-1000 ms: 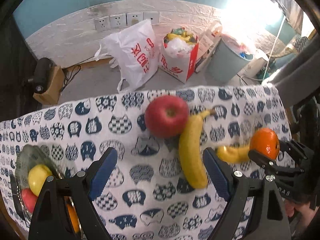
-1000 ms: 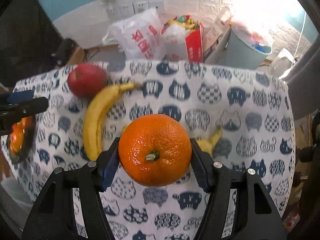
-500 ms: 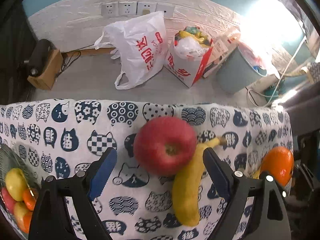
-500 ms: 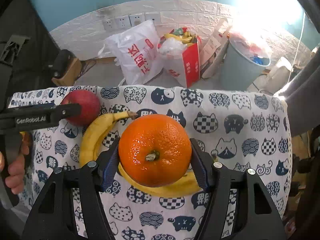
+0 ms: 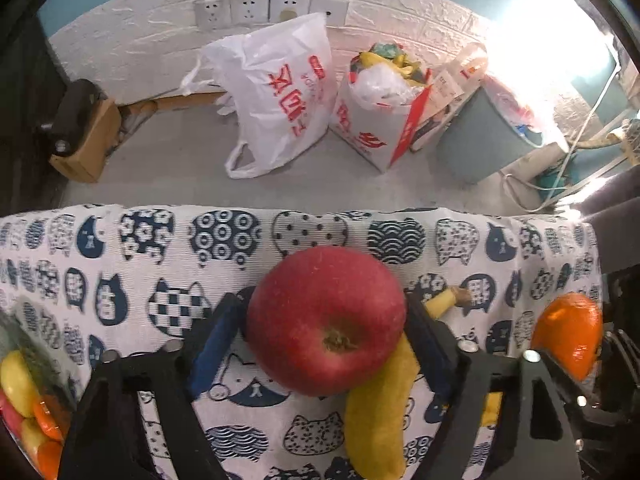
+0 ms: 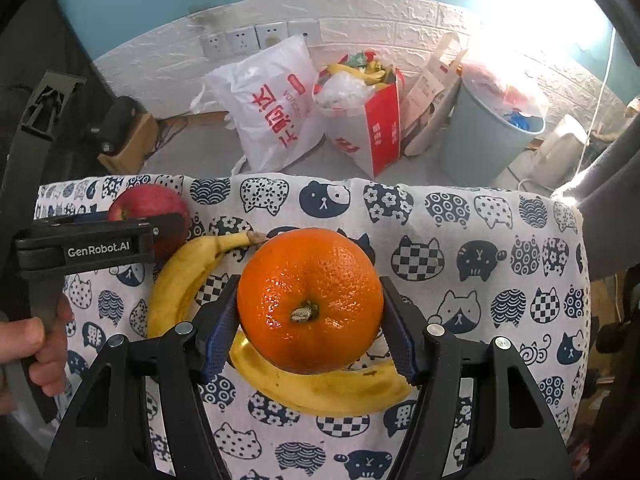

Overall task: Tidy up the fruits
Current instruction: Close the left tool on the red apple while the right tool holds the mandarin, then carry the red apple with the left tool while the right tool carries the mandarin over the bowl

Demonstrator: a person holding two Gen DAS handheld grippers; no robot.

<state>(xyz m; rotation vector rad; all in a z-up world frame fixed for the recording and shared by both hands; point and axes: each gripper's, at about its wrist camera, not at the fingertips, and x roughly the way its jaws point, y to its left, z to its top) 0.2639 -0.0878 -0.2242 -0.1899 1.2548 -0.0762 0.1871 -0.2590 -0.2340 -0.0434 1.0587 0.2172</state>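
Apple [image 5: 326,320] stem-end facing camera, left fingers [image 5: 212,344] closing around it, right fingers [image 6: 222,330] clamping orange [image 6: 310,300].

Probably a home: shopping bags [image 5: 280,96], bin [image 6: 488,132], cat-print tablecloth [image 6: 460,240].

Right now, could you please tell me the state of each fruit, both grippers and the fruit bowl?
left gripper: fingers closing around the apple
apple: on the cloth, between the fingers, against a banana
right gripper: shut on the orange
orange: held clear of the cloth
bananas: two, lying loose on the cloth
fruit bowl: already holds several fruits
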